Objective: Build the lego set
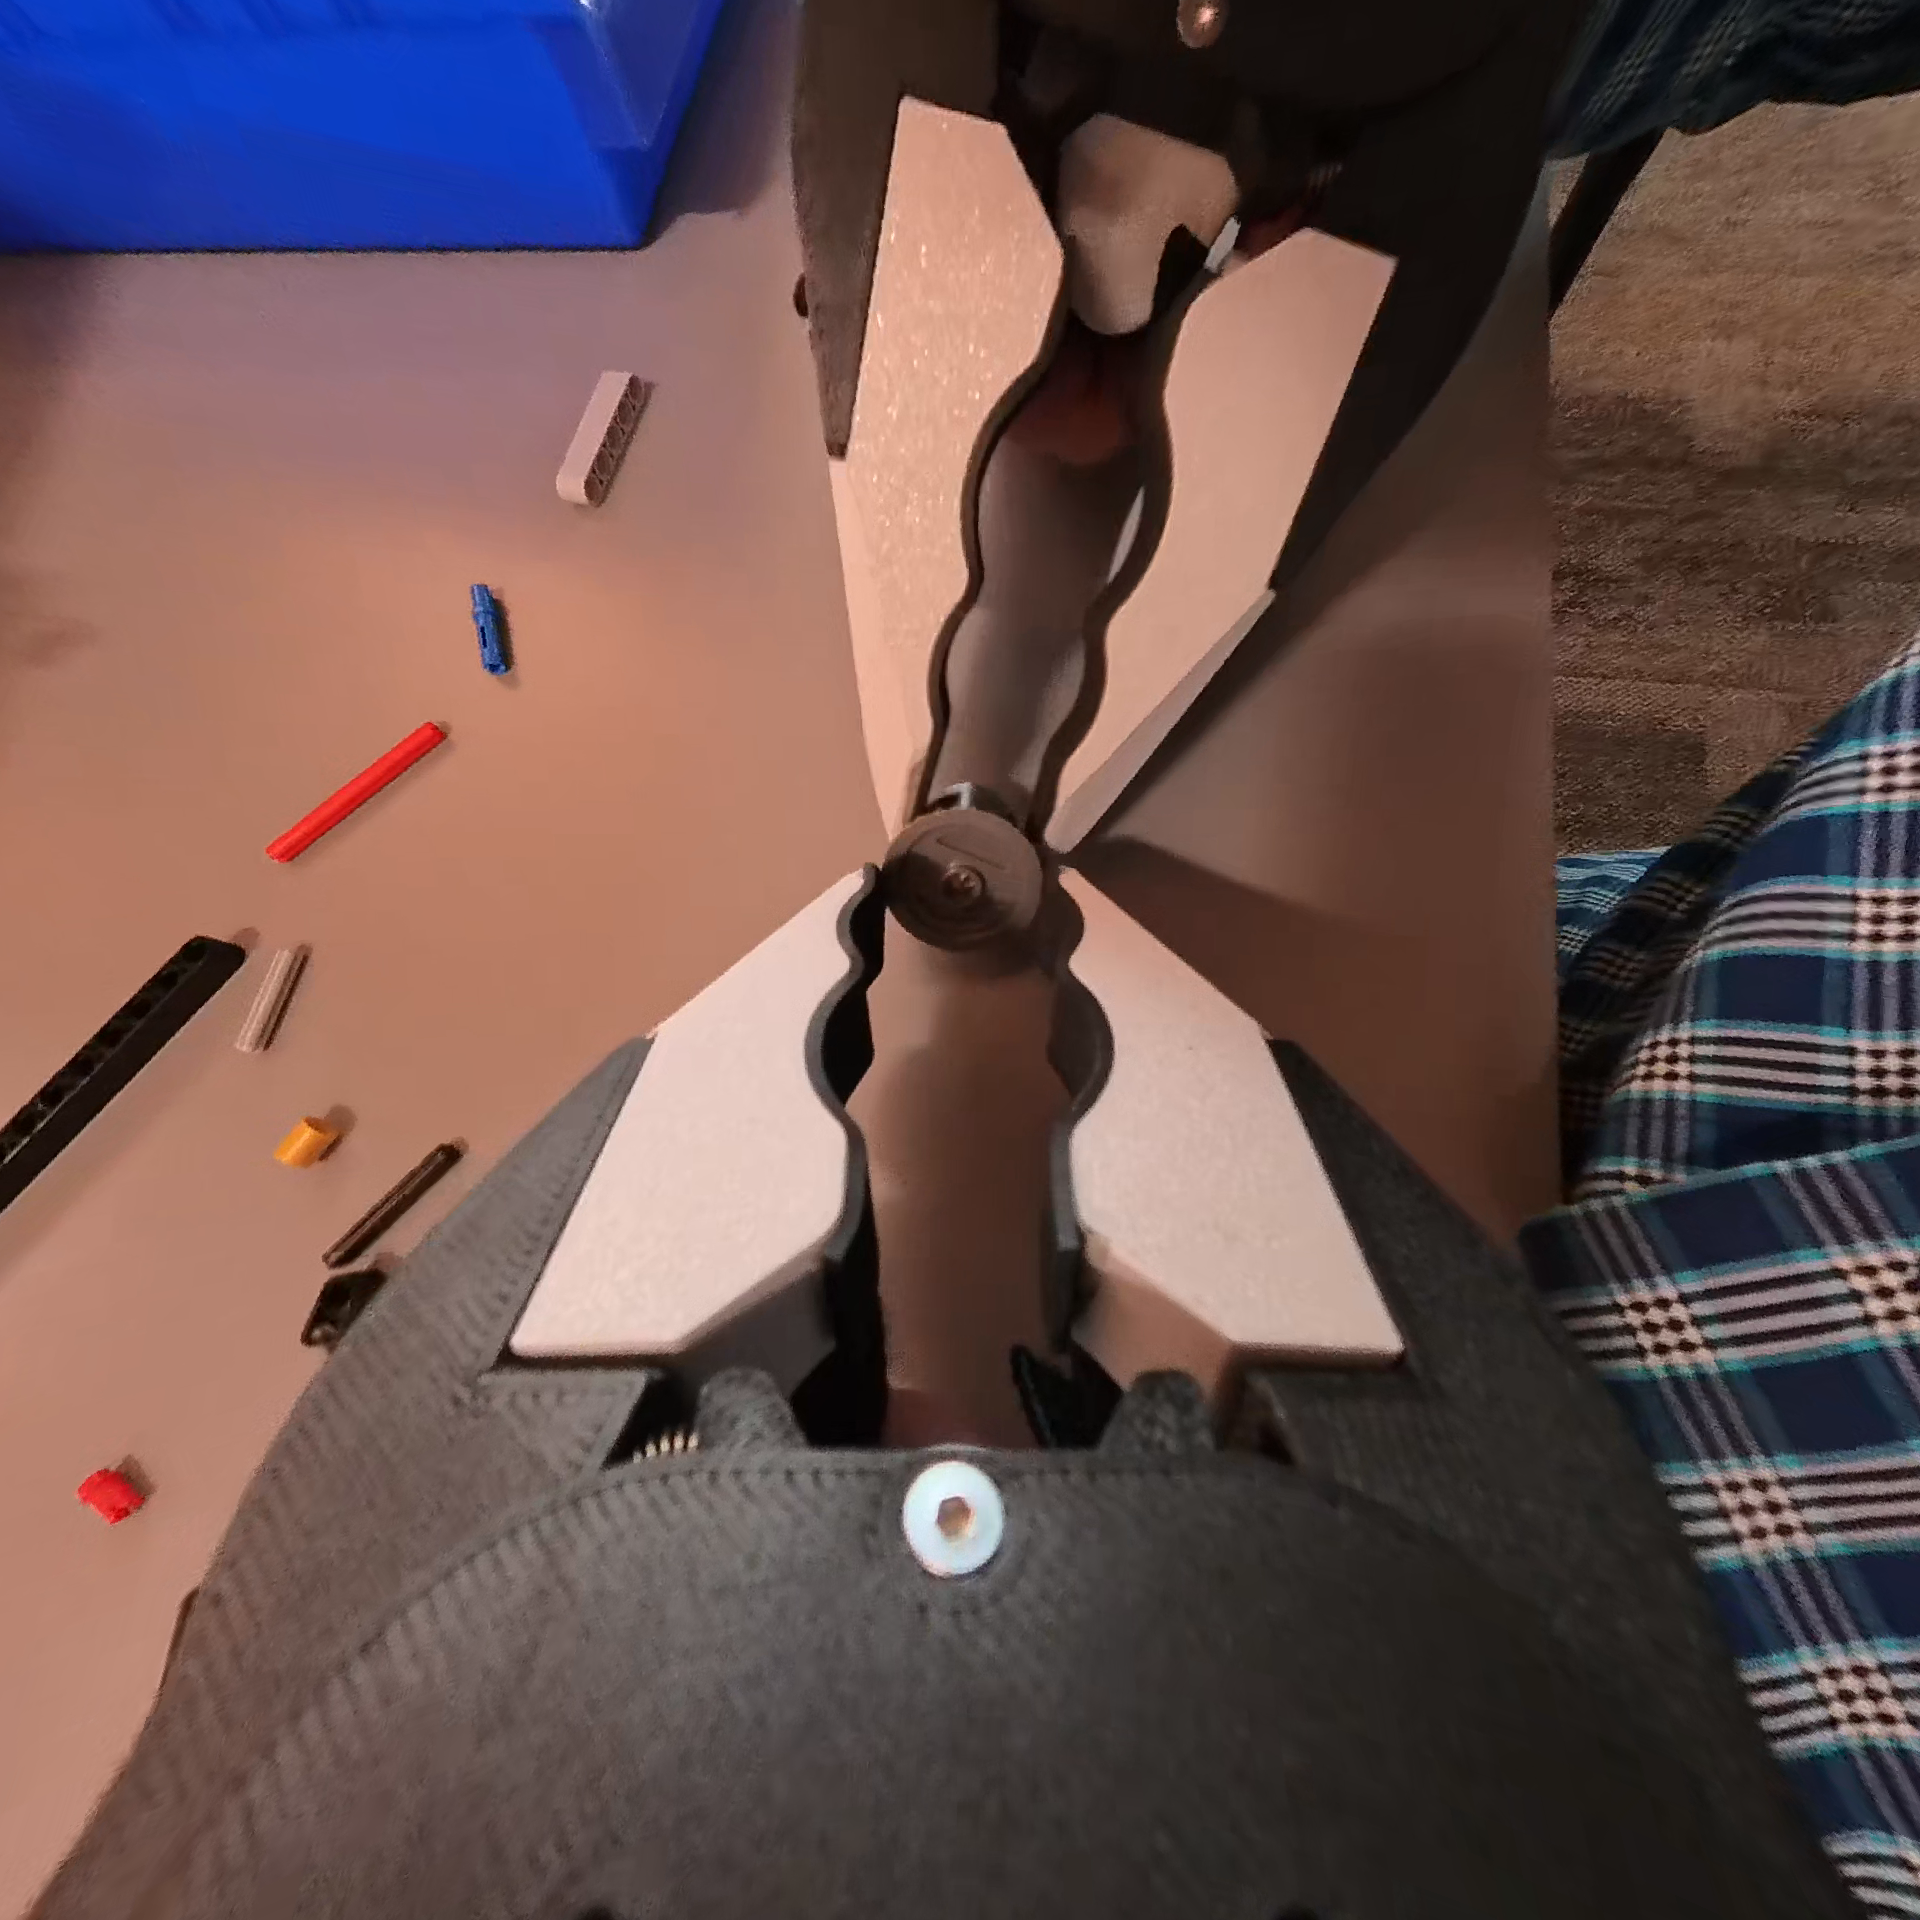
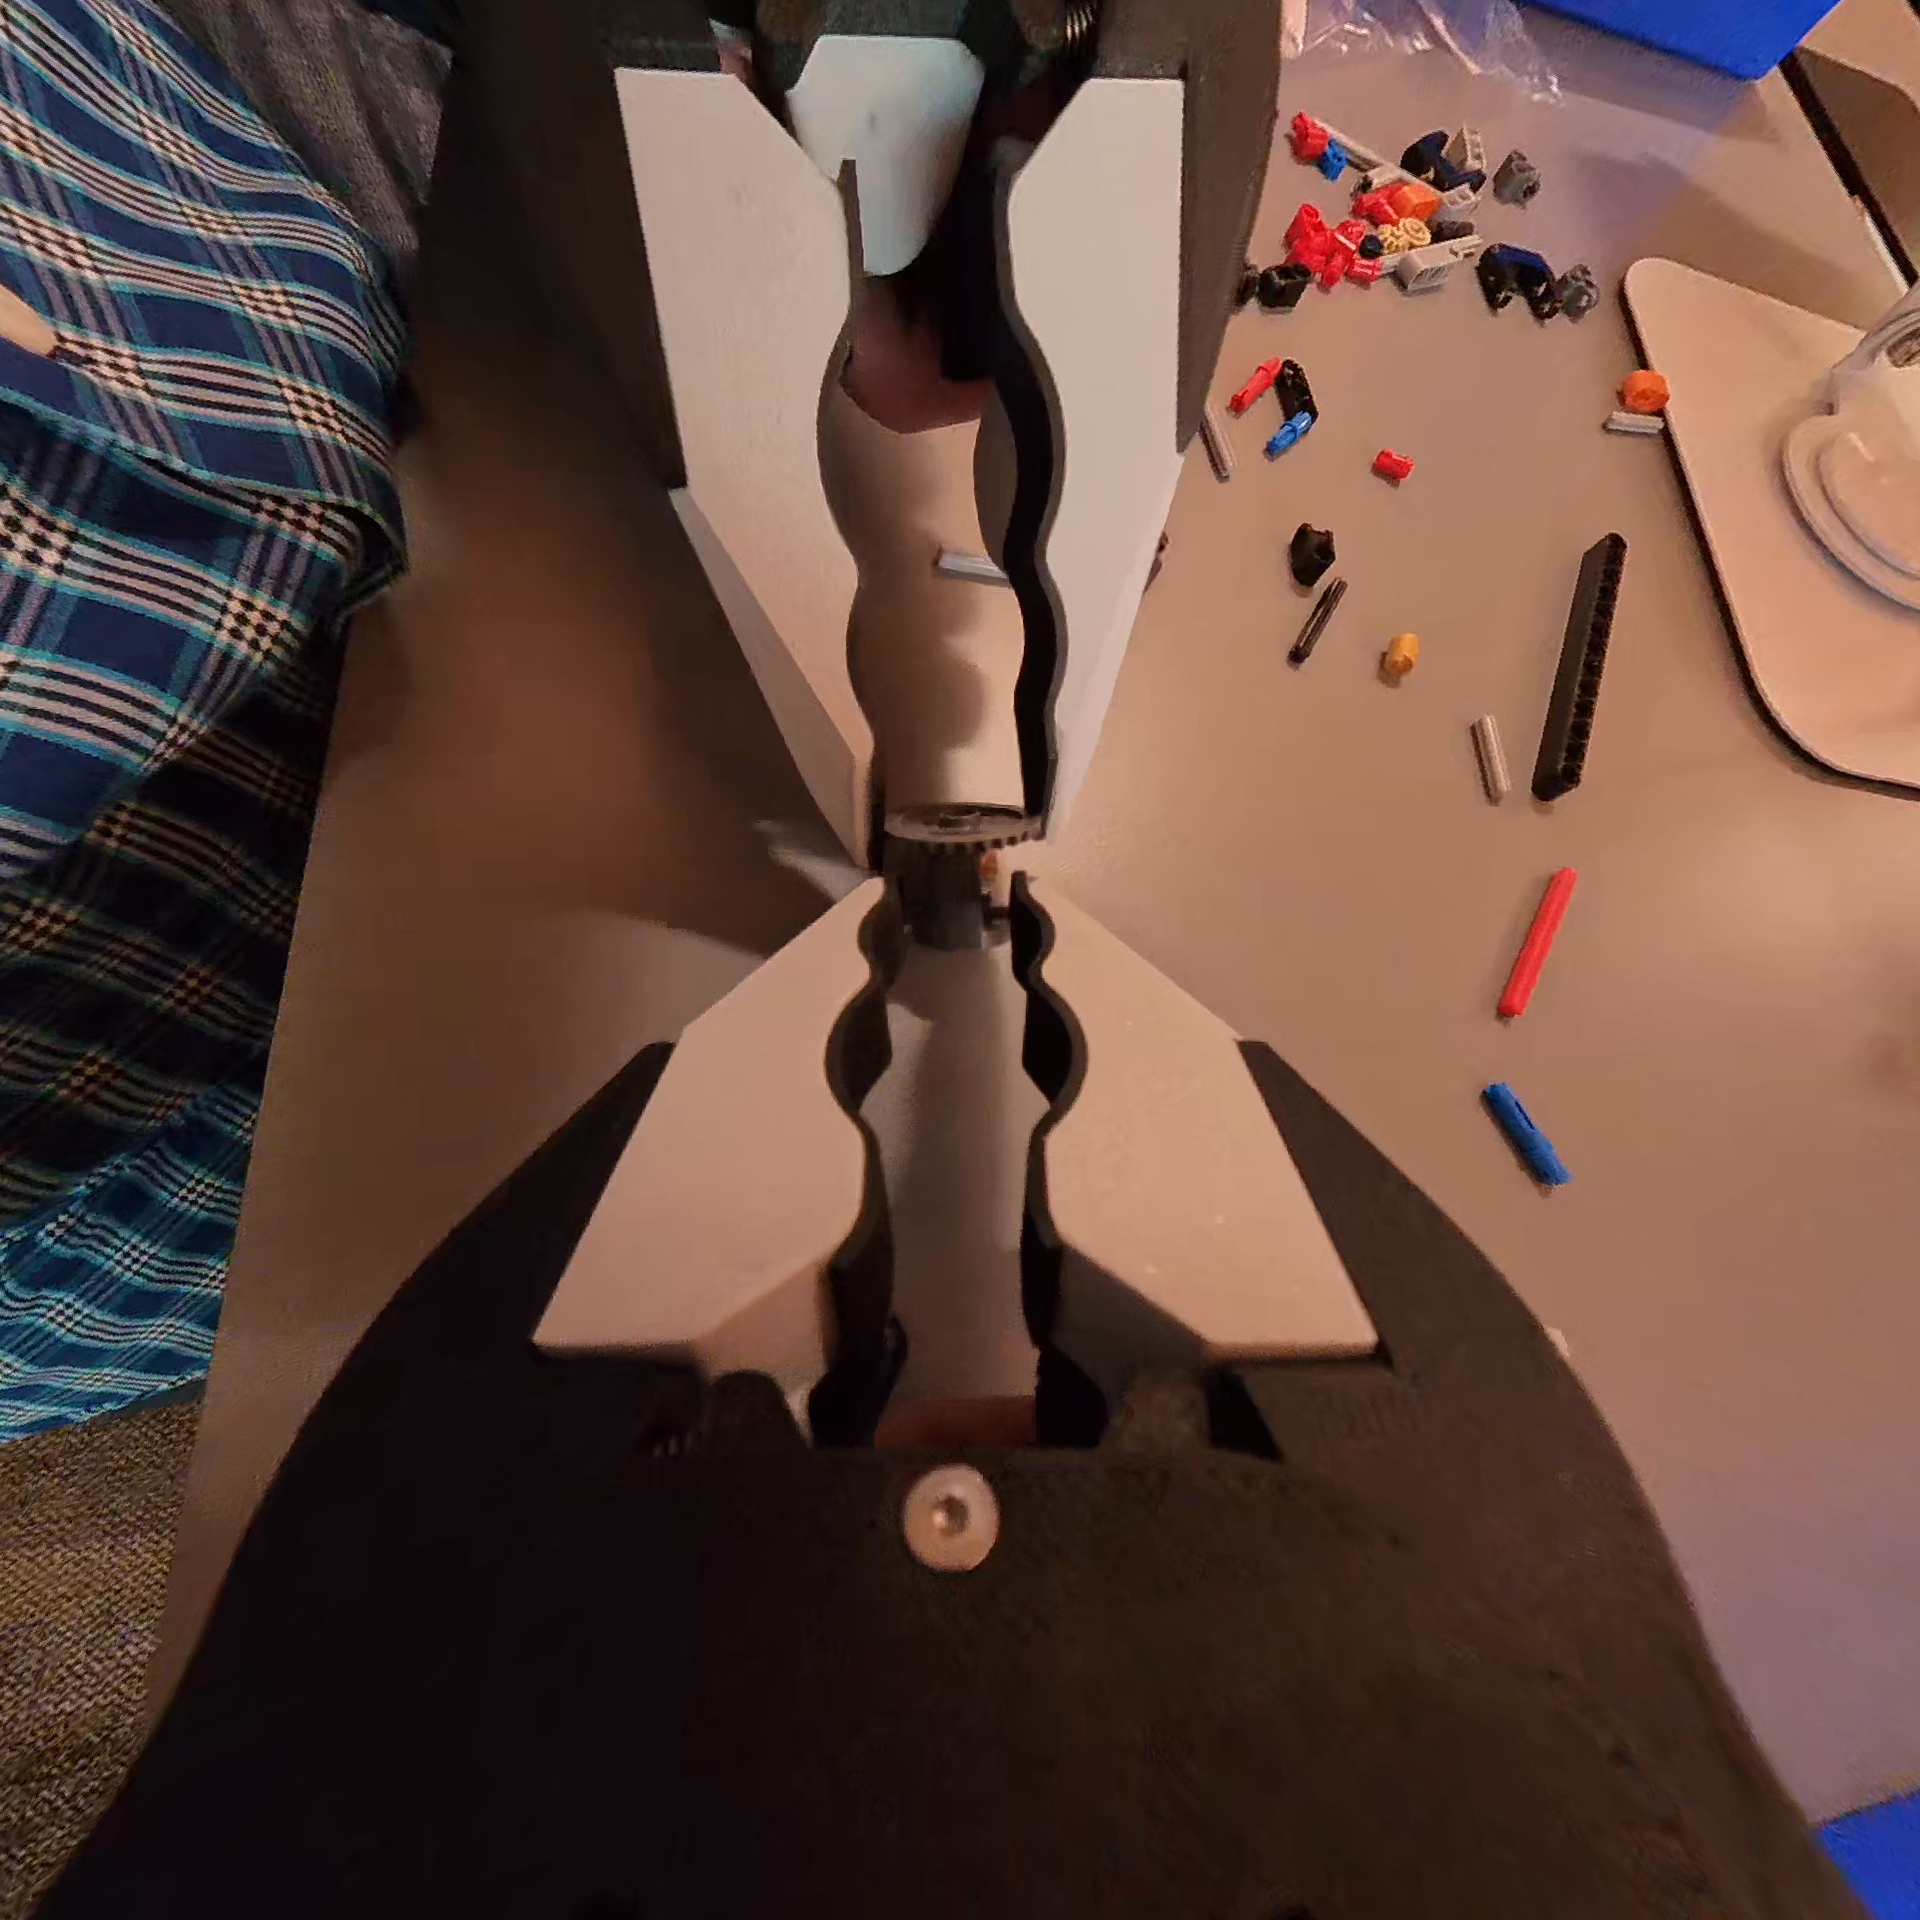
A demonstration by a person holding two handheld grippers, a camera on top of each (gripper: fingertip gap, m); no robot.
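Observation:
My left gripper [image 1: 961,904] and my right gripper [image 2: 948,899] face each other tip to tip above the table, near its edge. Between them is a small dark grey gear assembly [image 1: 961,878]. In the right wrist view it shows as a toothed wheel on a short hub [image 2: 940,831]. My left gripper's tips close on the wheel and my right gripper's tips close on the hub. Loose parts lie on the table: a red axle [image 1: 355,792], a blue pin [image 1: 488,629], a long black beam [image 1: 114,1060] and a grey beam [image 1: 603,436].
A blue bin [image 1: 312,114] stands at the far left. A heap of mixed small parts [image 2: 1403,229] lies at the back right, beside a white board [image 2: 1766,582] bearing a clear container [image 2: 1870,447]. A person's plaid sleeve [image 1: 1745,1143] and carpet floor [image 1: 1745,416] lie past the table edge. The grippers are tip to tip, or close to it. Both grippers' tips are roughly 12 cm from the blue pin [image 1: 488,629]. My right wrist view [image 2: 1529,1145] looks at it from another angle. Left tips and right tips are each some 12 cm from the red axle [image 1: 355,792]. It is also in sight in the right wrist view [image 2: 1544,948]. The long black beam [image 1: 114,1060] is about equally far from each gripper, around 15 cm. It is also in sight in the right wrist view [image 2: 1574,698].

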